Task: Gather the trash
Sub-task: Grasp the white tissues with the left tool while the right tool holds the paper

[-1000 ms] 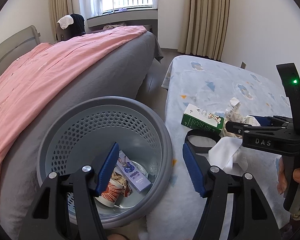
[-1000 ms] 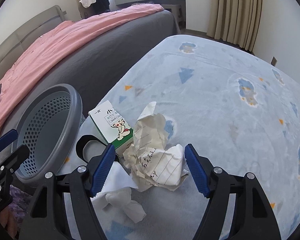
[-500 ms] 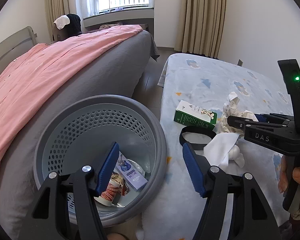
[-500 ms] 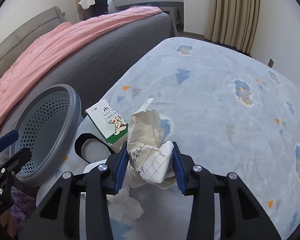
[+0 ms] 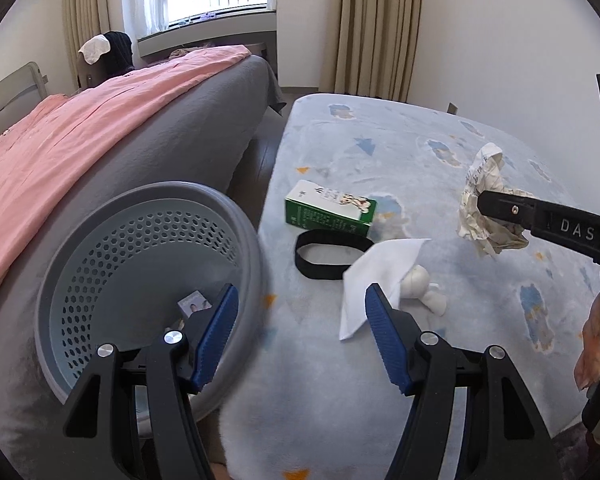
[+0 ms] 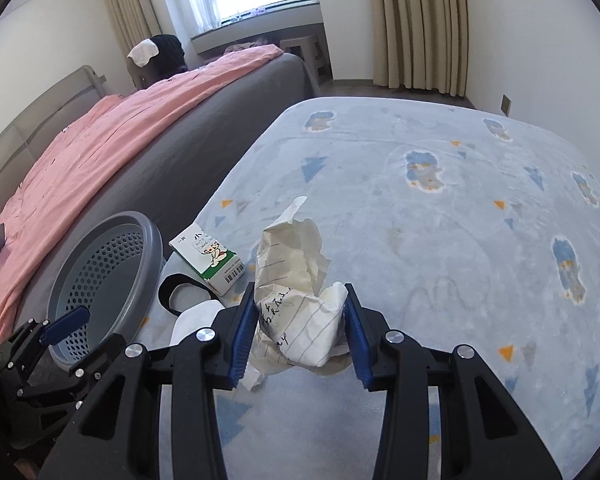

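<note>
My right gripper [image 6: 300, 332] is shut on a crumpled ball of lined paper [image 6: 296, 280] and holds it lifted above the light blue patterned rug [image 6: 440, 240]; the ball also shows in the left wrist view [image 5: 486, 216]. My left gripper [image 5: 300, 336] is open and empty, beside the rim of the grey perforated basket [image 5: 140, 264], which holds some packaging. On the rug lie a green and white carton [image 5: 330, 212], a black band [image 5: 332, 254] and white tissue [image 5: 380, 276].
A bed with a grey cover and pink blanket [image 5: 92, 128] runs along the left, close behind the basket. Curtains and a window stand at the far wall. The basket [image 6: 100, 280] sits at the rug's left edge.
My right gripper closed on the crumpled paper and lifted it off the rug. The left gripper shifted right, away from above the basket, and stayed open.
</note>
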A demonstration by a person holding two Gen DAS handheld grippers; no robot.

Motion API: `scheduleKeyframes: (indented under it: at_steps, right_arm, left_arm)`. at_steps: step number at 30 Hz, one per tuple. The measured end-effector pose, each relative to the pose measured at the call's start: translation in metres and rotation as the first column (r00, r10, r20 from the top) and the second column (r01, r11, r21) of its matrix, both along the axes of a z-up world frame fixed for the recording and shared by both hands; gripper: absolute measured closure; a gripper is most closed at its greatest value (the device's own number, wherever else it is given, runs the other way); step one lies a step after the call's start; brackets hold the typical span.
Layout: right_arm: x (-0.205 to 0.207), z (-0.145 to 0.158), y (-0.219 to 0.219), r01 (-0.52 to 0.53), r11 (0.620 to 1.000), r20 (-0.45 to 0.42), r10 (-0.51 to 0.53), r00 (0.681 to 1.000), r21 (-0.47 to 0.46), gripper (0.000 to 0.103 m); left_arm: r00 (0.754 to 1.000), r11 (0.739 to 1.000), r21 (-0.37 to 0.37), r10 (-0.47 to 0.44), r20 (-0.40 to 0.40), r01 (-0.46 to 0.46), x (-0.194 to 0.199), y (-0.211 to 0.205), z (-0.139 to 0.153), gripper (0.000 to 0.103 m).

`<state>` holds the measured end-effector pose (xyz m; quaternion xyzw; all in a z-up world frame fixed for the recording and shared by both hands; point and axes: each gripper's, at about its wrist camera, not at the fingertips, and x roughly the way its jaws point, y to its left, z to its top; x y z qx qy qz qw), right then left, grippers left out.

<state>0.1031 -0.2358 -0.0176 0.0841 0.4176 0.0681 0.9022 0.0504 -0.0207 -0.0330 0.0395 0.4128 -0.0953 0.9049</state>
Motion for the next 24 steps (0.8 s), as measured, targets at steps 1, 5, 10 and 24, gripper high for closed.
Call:
scheduleKeyframes:
  at_steps: [1, 5, 10, 24]
  right_arm:
    - [-0.003, 0.001, -0.005, 0.012, 1.0, 0.0, -0.012, 1.0, 0.008, 0.062]
    - [-0.015, 0.004, -0.027, 0.065, 0.997, 0.005, -0.065, 0.998, 0.031, 0.062]
    - [-0.019, 0.011, -0.052, 0.114, 0.991, 0.018, -0.116, 0.993, 0.074, 0.062]
    - [-0.021, 0.017, -0.077, 0.127, 0.986, 0.037, -0.132, 0.991, 0.111, 0.062]
  left_arm:
    - [1.0, 1.0, -0.006, -0.016, -0.005, 0.016, -0.001, -0.006, -0.001, 0.04]
    - [0.998, 0.998, -0.023, -0.054, -0.035, 0.054, 0.0, -0.027, -0.008, 0.04]
    - [0.996, 0.996, -0.02, -0.083, -0.046, 0.082, 0.006, -0.05, -0.013, 0.04]
    - [0.991, 0.997, 0.019, -0.065, -0.116, 0.068, 0.034, -0.084, -0.04, 0.04]
